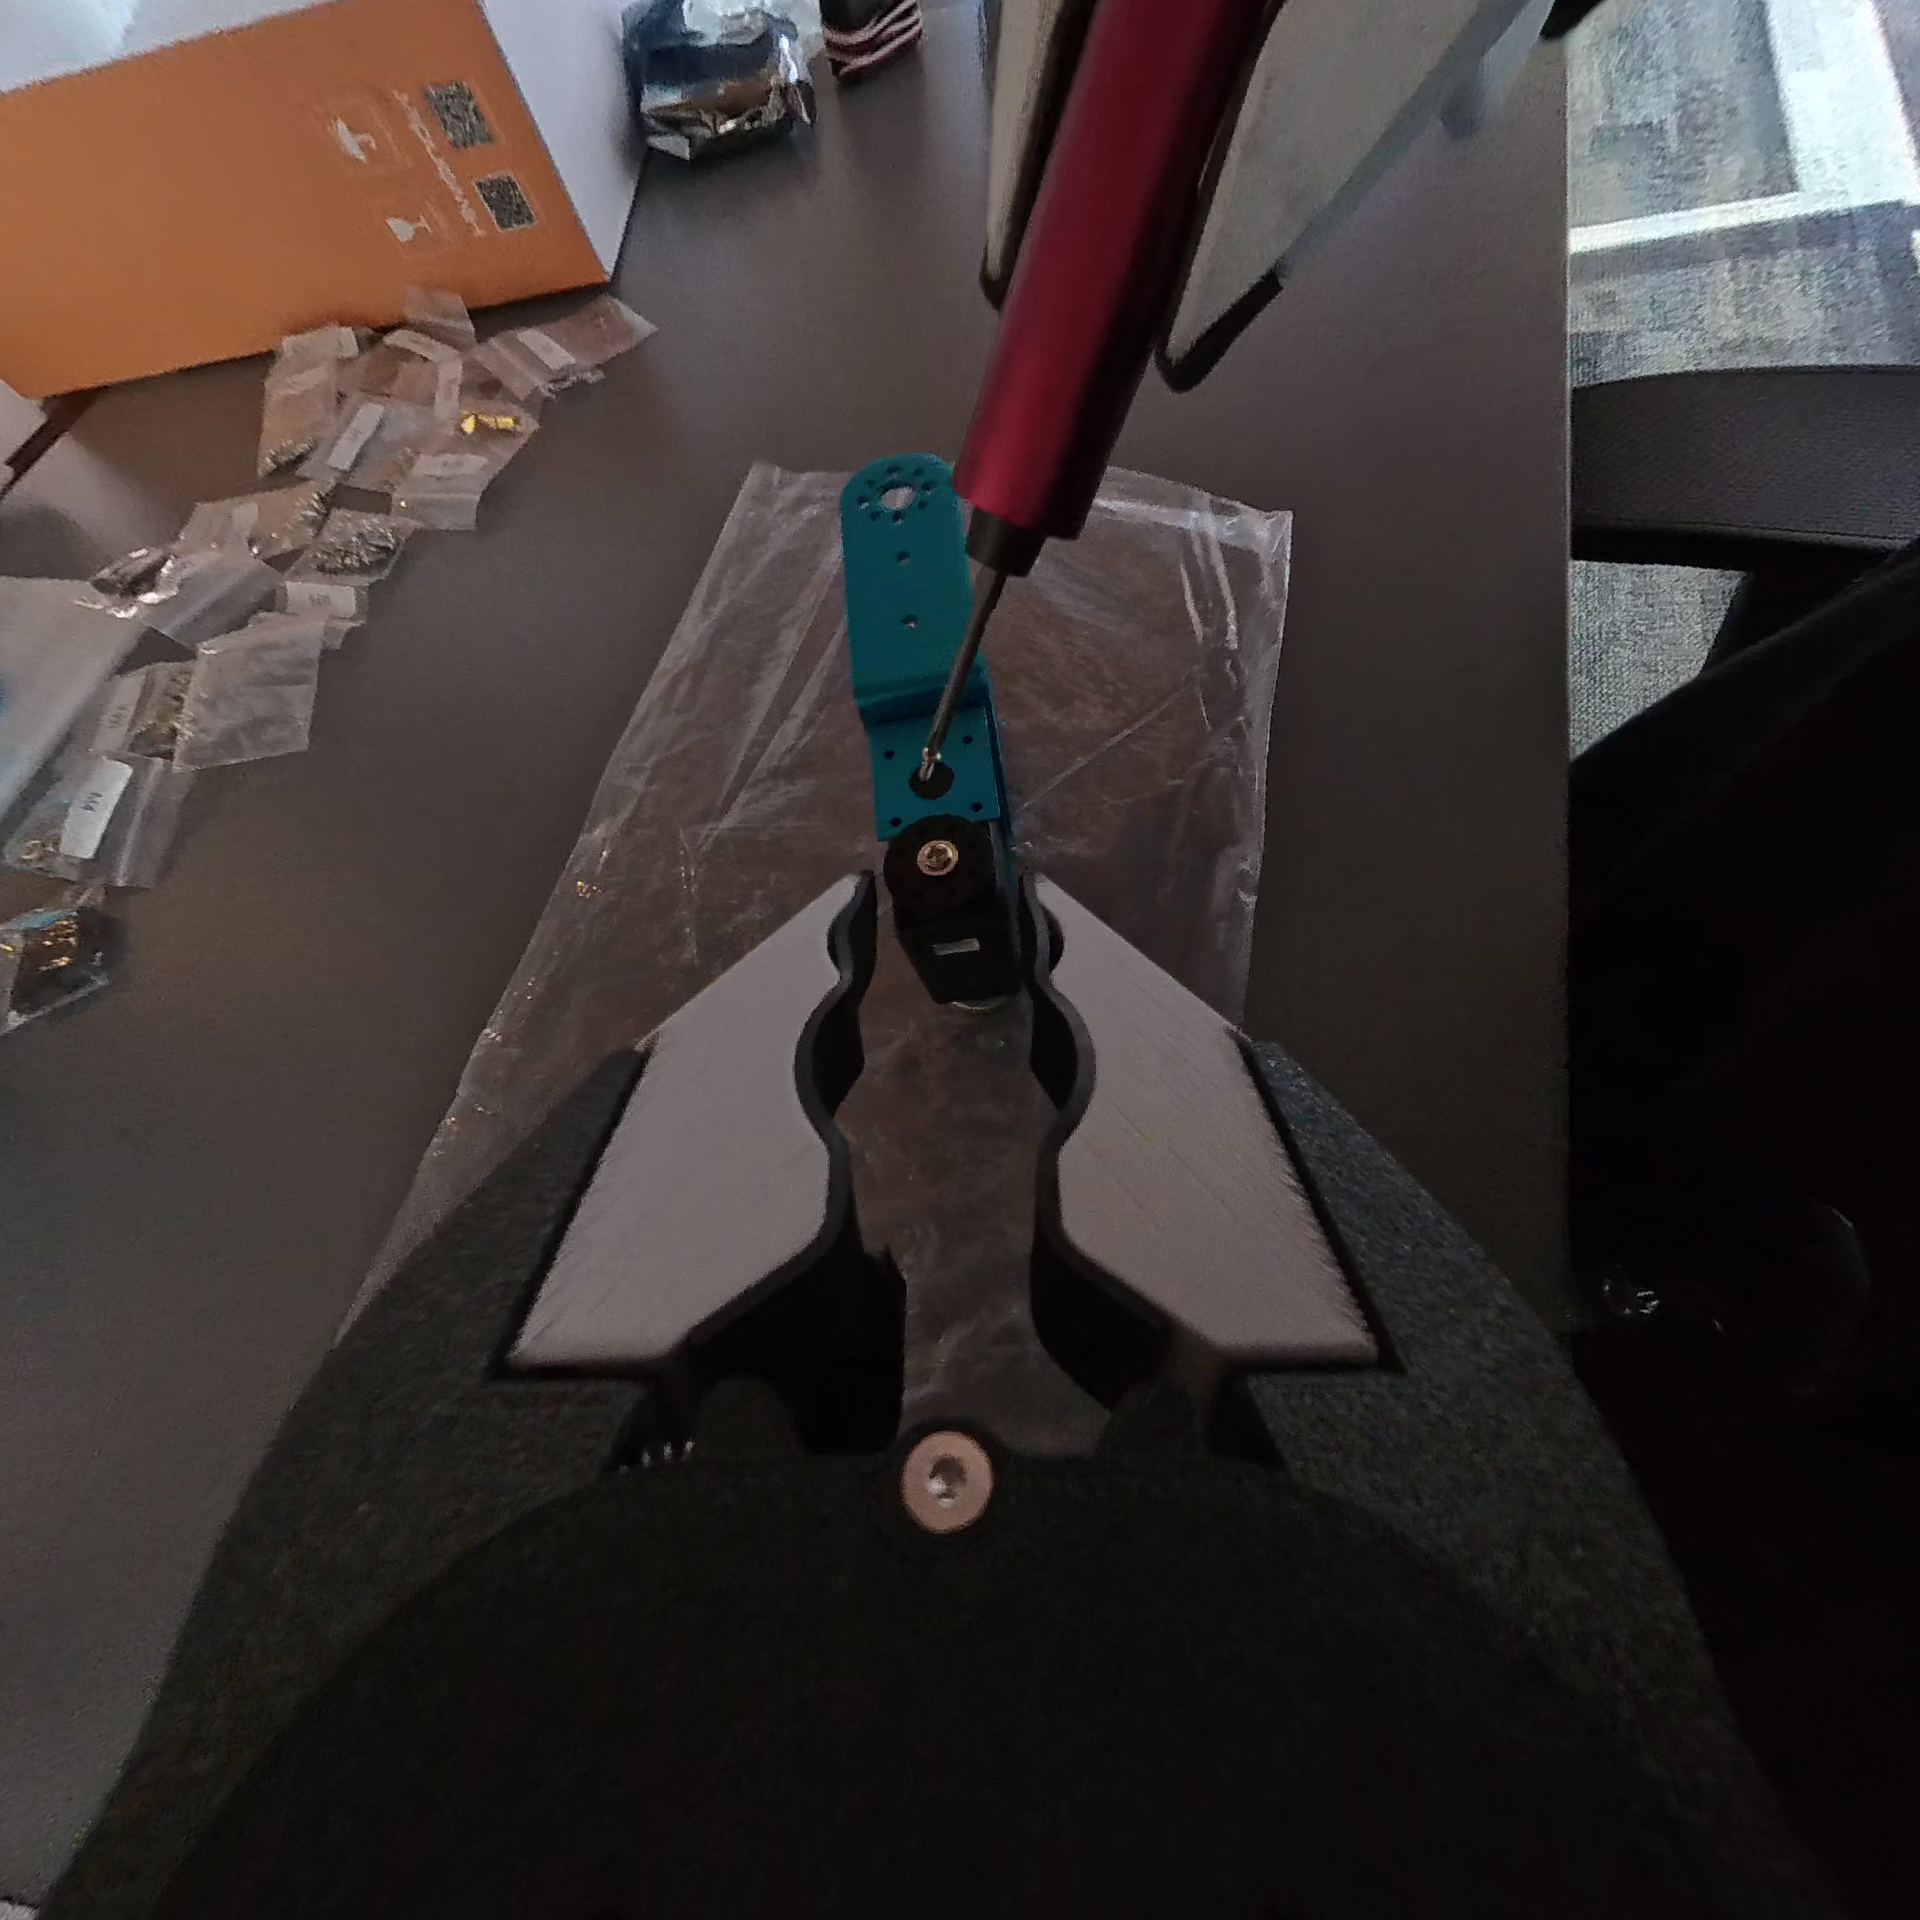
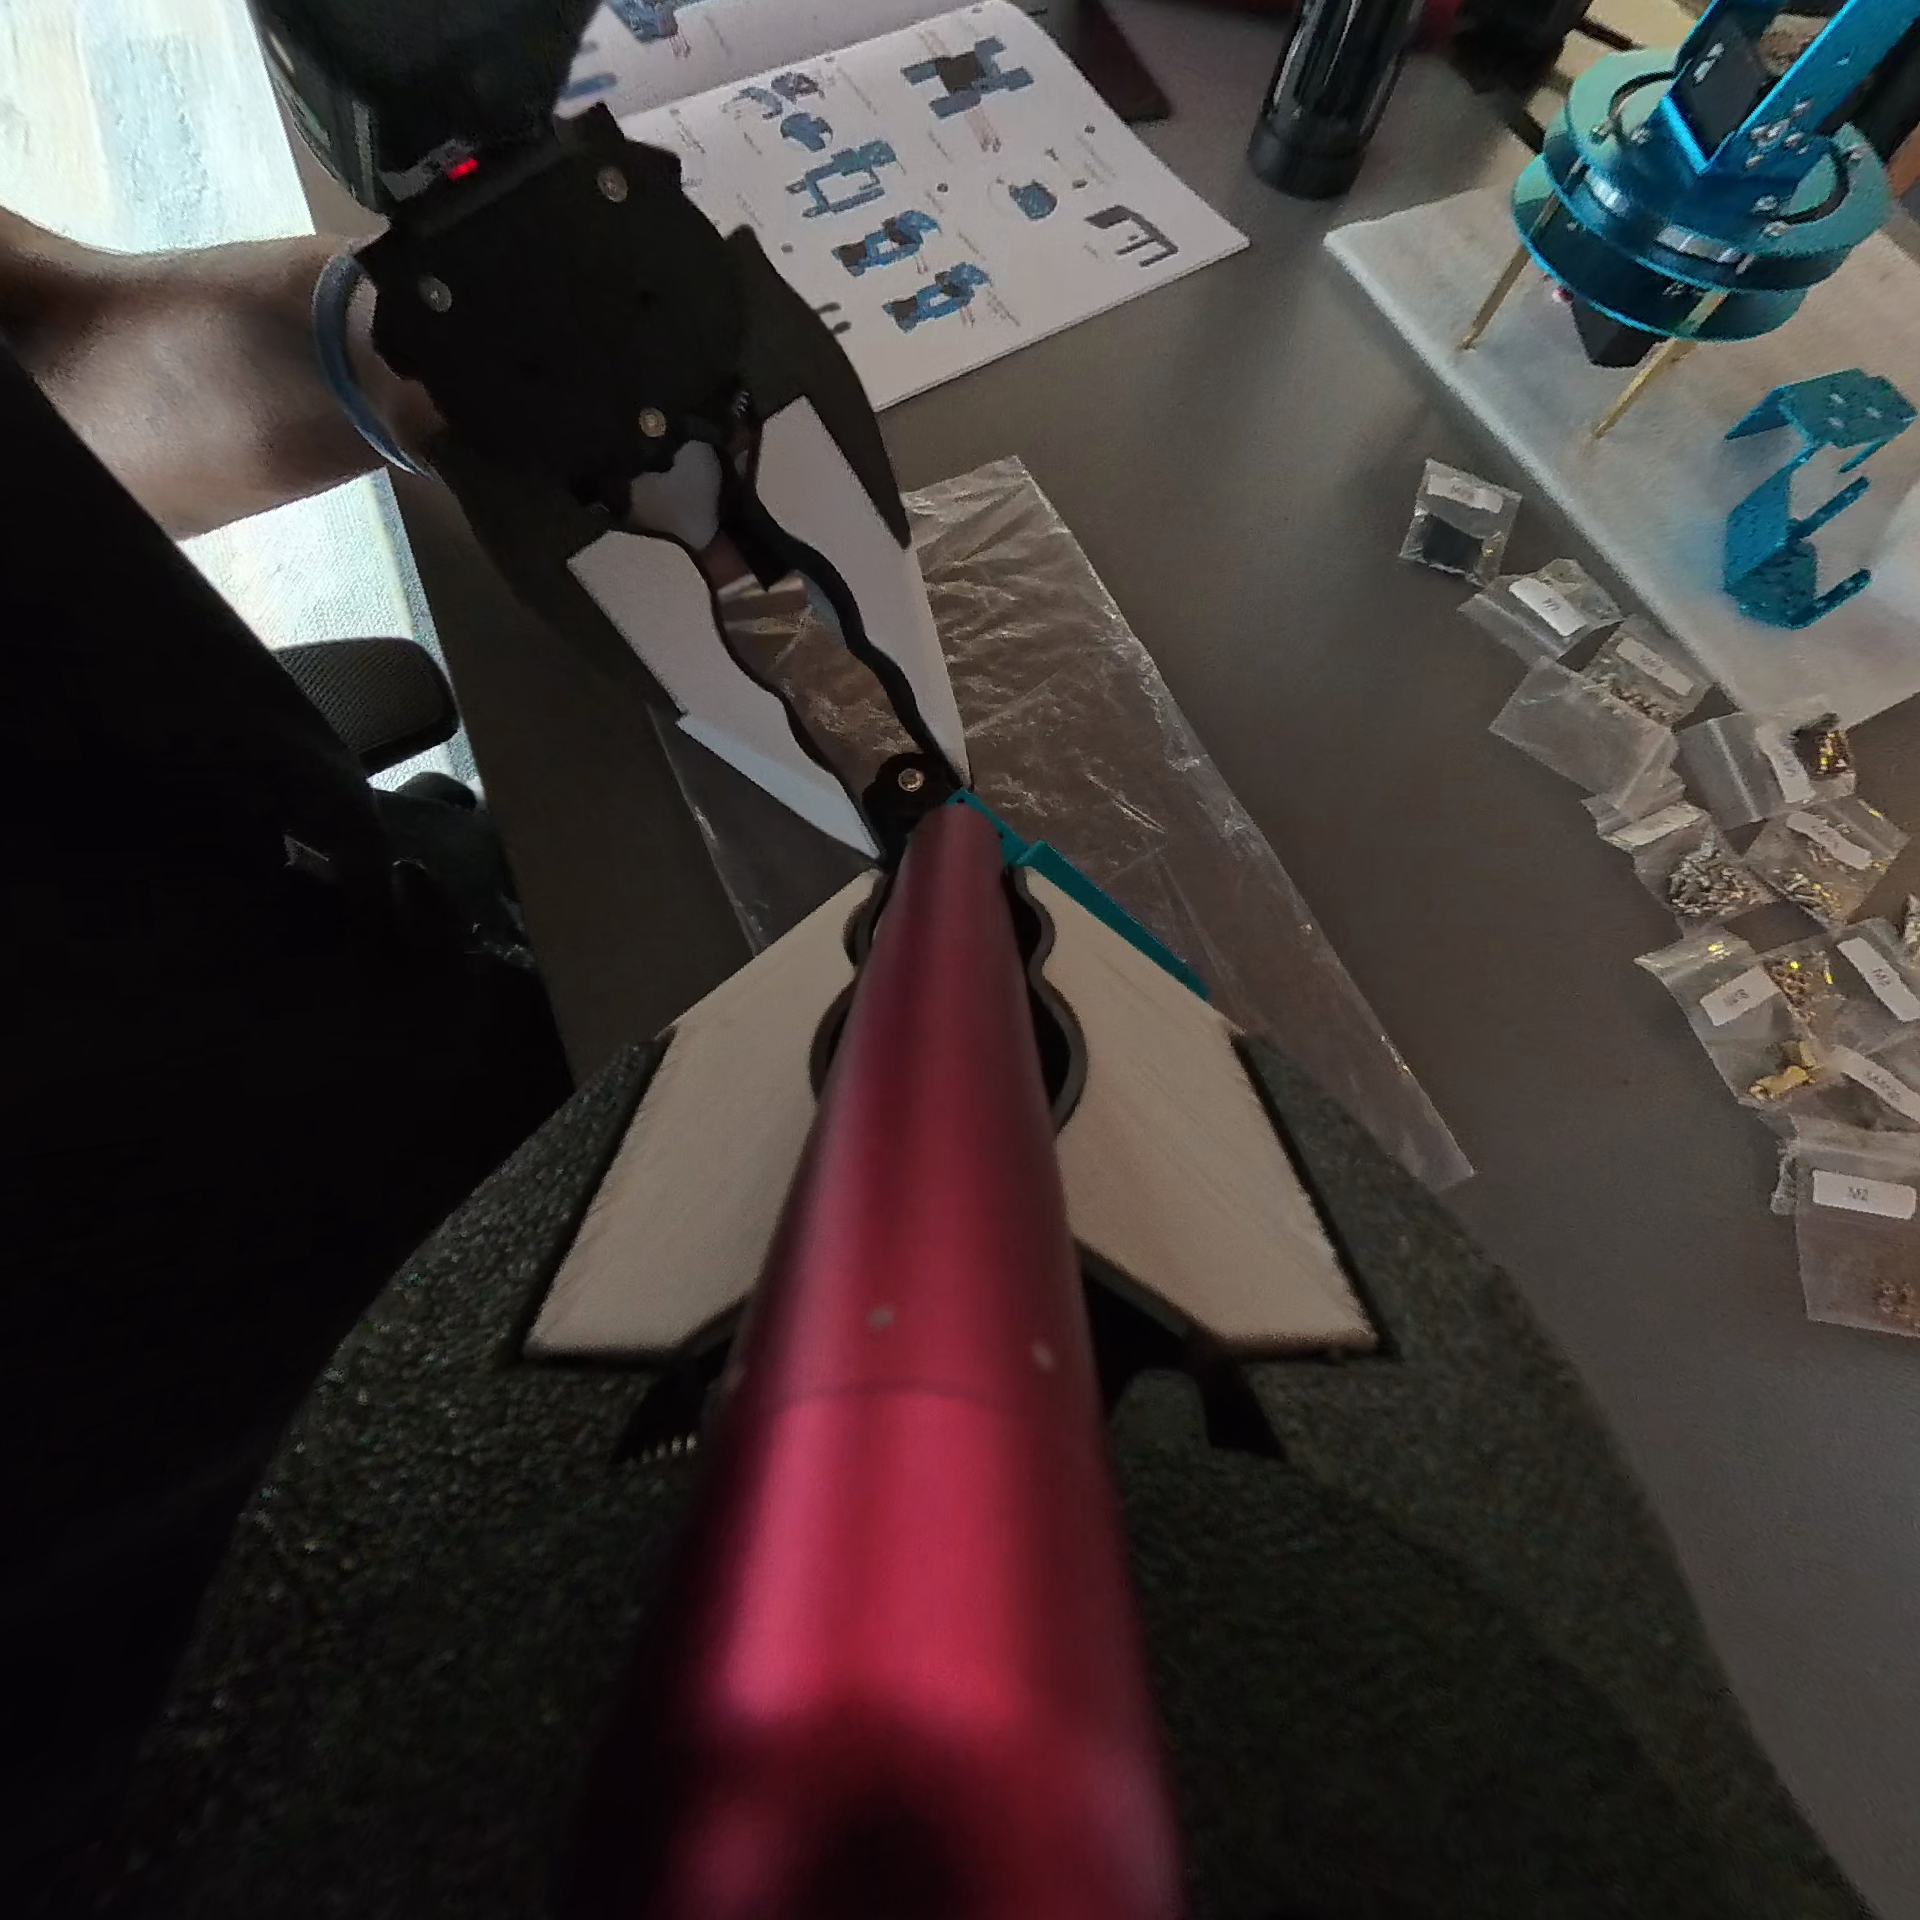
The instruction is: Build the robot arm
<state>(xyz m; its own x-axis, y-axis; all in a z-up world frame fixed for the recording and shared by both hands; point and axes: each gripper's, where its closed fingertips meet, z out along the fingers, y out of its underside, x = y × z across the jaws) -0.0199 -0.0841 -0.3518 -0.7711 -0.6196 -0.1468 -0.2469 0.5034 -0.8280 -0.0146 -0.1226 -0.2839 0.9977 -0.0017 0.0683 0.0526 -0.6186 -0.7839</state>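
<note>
Two claws busy: my left claw (image 1: 951,940) is clamped on a black servo (image 1: 961,925) carrying a teal bracket (image 1: 909,623), above the plastic bag (image 1: 1122,727). My right claw (image 2: 948,904) grips a red screwdriver (image 2: 894,1351), tip in a bracket hole just beyond the servo; its axis slants down toward me.

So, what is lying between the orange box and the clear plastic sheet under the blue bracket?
Small clear bags of screws lie on the dark table there, as the left wrist view shows.

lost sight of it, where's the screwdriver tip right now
In the left wrist view the screwdriver tip sits in a hole of the teal bracket, just ahead of the black servo.
</note>
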